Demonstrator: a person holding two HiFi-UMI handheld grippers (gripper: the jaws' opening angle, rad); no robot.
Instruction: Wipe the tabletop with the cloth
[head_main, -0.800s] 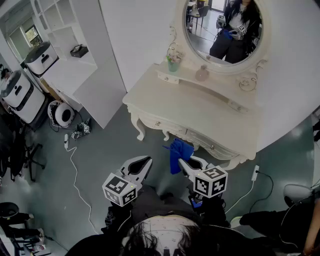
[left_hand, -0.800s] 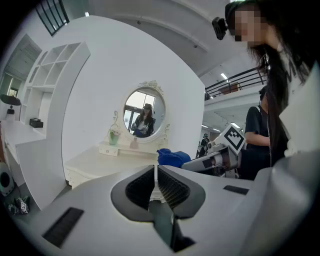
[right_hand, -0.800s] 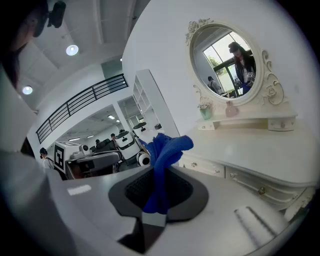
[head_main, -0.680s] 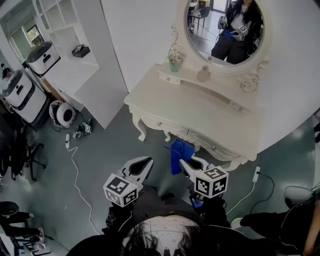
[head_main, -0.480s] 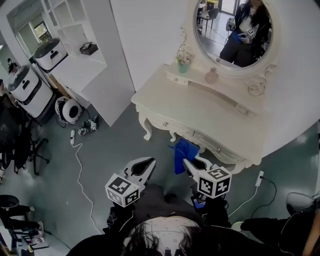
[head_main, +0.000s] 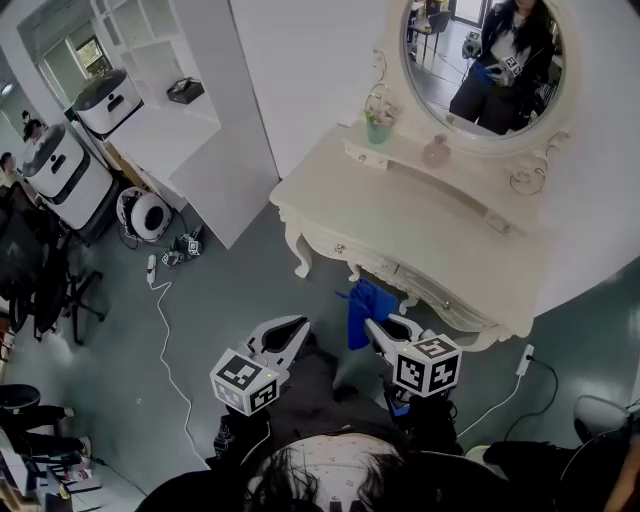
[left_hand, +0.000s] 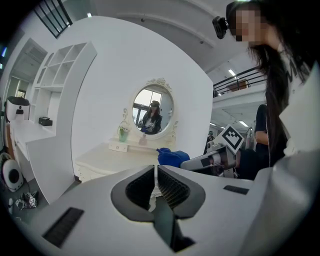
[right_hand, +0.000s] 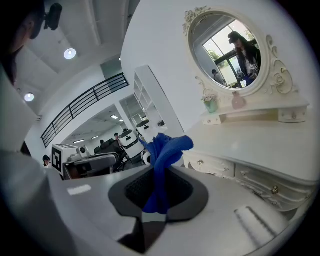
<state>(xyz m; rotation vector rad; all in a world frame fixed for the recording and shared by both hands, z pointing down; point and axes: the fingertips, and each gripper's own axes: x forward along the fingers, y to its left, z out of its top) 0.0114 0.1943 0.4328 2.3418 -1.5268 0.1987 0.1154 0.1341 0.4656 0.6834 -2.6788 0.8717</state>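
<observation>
A blue cloth (head_main: 364, 309) hangs bunched from my right gripper (head_main: 380, 325), just short of the front edge of the cream dressing table (head_main: 400, 215). In the right gripper view the cloth (right_hand: 164, 160) stands up between the jaws, which are shut on it (right_hand: 159, 192). My left gripper (head_main: 288, 327) hovers over the grey floor, left of the cloth, jaws shut with nothing between them (left_hand: 155, 175). In the left gripper view the cloth (left_hand: 172, 157) and the right gripper (left_hand: 212, 159) show ahead to the right, with the table (left_hand: 125, 159) beyond.
An oval mirror (head_main: 490, 65) backs the table, with a small green plant pot (head_main: 377, 128) and a pink bottle (head_main: 436, 152) on its raised shelf. A white shelving unit (head_main: 180, 110) stands to the left. Cables (head_main: 165, 340) and a round device (head_main: 145, 215) lie on the floor.
The head view has shifted, so the table and mirror sit a little further right and lower. Both grippers hold almost the same pose, the cloth still in the right one.
</observation>
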